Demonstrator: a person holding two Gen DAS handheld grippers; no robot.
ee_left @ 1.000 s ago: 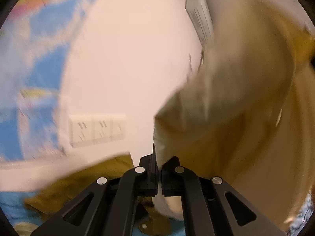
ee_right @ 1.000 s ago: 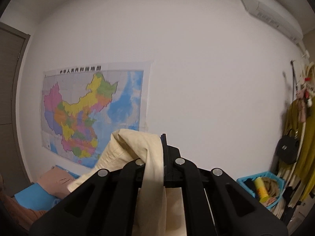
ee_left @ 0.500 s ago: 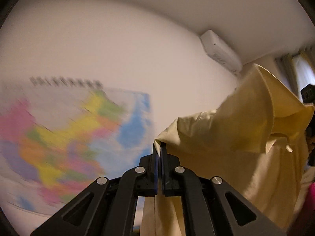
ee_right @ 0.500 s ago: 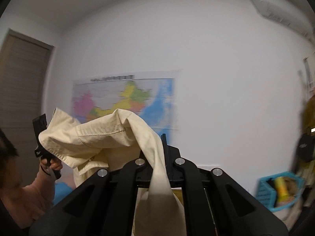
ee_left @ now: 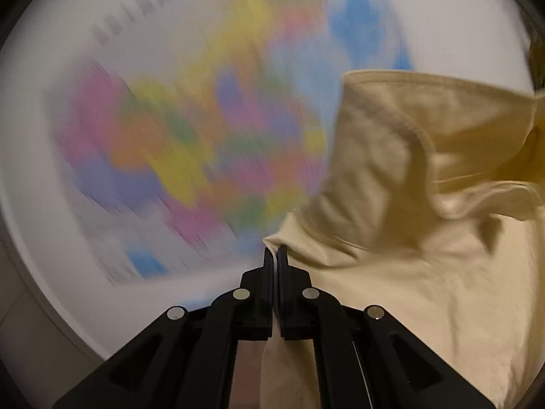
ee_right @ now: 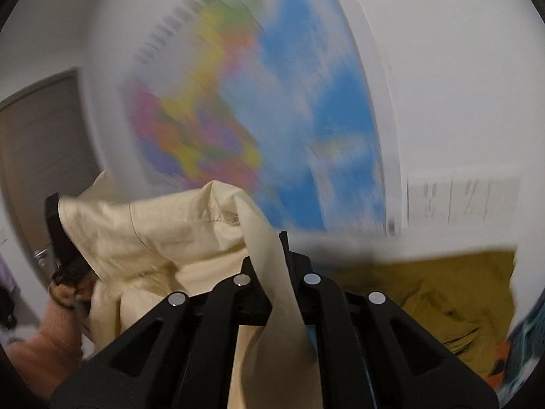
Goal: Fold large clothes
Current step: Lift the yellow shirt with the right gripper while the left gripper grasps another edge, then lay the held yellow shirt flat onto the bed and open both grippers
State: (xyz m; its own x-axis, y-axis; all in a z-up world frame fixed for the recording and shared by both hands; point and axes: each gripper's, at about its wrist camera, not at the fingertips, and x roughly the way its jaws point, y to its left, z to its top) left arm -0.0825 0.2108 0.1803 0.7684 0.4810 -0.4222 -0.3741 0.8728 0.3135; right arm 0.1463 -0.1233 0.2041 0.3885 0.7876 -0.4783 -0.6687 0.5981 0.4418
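A large pale cream garment (ee_left: 425, 238) hangs in the air between my two grippers. My left gripper (ee_left: 274, 255) is shut on an edge of it; the cloth spreads to the right and falls below the fingers. In the right wrist view my right gripper (ee_right: 279, 242) is shut on another part of the same cream garment (ee_right: 163, 235), which drapes over its fingers. The left gripper (ee_right: 59, 238) shows at the far left of that view, gripping the cloth's other end.
A coloured wall map (ee_left: 204, 129) fills the background, blurred by motion; it also shows in the right wrist view (ee_right: 255, 119). A mustard garment (ee_right: 442, 289) lies at lower right. Wall sockets (ee_right: 463, 197) and a brown door (ee_right: 41, 143) are visible.
Both grippers have swung downward with the cream garment held between them; the views now blur across the map. The mustard garment and wall sockets have come into the right wrist view.
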